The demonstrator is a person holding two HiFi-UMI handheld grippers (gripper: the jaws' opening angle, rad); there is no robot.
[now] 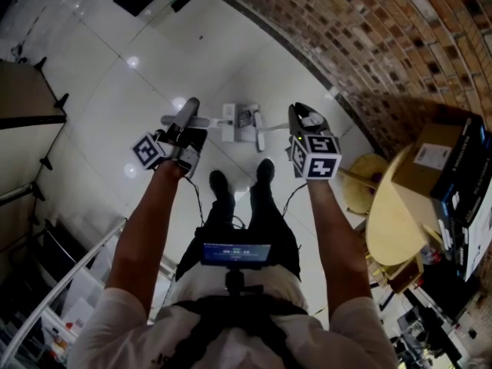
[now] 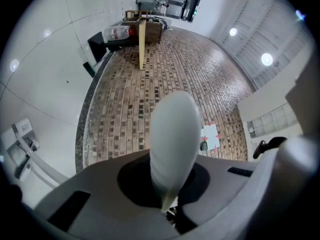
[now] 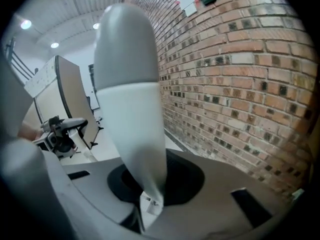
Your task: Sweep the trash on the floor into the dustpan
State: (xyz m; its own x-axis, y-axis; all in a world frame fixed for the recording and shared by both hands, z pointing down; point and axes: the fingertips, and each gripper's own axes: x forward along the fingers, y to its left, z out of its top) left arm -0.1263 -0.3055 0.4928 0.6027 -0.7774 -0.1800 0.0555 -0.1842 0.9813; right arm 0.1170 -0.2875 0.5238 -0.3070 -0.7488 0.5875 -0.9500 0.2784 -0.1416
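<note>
**Both pairs of jaws closed, dustpan [image 1: 234, 121] on the floor [image 1: 131, 75] ahead**

At the left gripper [image 2: 175, 109]: jaws pressed together into one pale tapered shape, nothing pinched. Held out at arm's length and aimed at the brick wall [image 2: 165, 69]. Left marker cube [image 1: 147, 151] at its near end, turned upward.

At the right gripper [image 3: 127, 39]: jaws also closed to a single tapered shape, no gap showing, nothing visible between them. Held out at arm's length like the other, with the same brick wall close on its right side and running away ahead of it. Right marker cube [image 1: 319, 158] at its near end.

Ahead of both grippers and between them, apart from each: the dustpan, white, lying on the pale tiled floor. Pale handle [image 1: 259, 133] slanting back from it toward the person's shoes [image 1: 219, 183]. Trash too small to make out.

To the right of the right gripper and nearer the person: a round table [image 1: 388, 229]. Carries a cardboard box [image 1: 430, 156] and a dark box [image 1: 465, 167] side by side.
</note>
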